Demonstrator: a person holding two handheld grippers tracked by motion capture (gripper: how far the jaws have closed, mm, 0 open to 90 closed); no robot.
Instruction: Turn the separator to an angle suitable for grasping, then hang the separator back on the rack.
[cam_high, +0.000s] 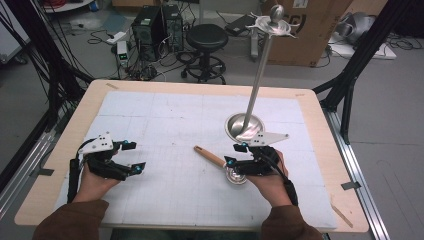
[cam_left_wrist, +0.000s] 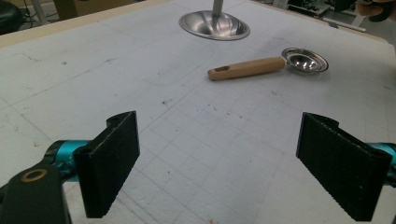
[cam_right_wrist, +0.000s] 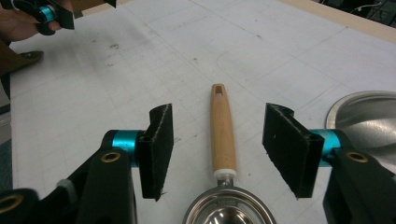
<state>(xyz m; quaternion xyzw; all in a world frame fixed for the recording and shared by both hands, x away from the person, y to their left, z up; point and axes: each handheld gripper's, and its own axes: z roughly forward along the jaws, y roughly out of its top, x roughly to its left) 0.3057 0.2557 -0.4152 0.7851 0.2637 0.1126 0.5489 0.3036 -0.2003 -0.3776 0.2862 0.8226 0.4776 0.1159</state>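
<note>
The wooden-handled ladle lies flat on the mat near the right edge, ungrasped between the right gripper's parted jaws, while the left gripper waits open, so lifting remains.

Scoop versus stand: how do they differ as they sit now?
The scoop lies flat on the mat; the stand rises upright from its round base. The scoop has a wooden handle; the stand is all metal. The scoop lies between the right gripper's open jaws; the stand is apart. Both have shiny steel.
</note>
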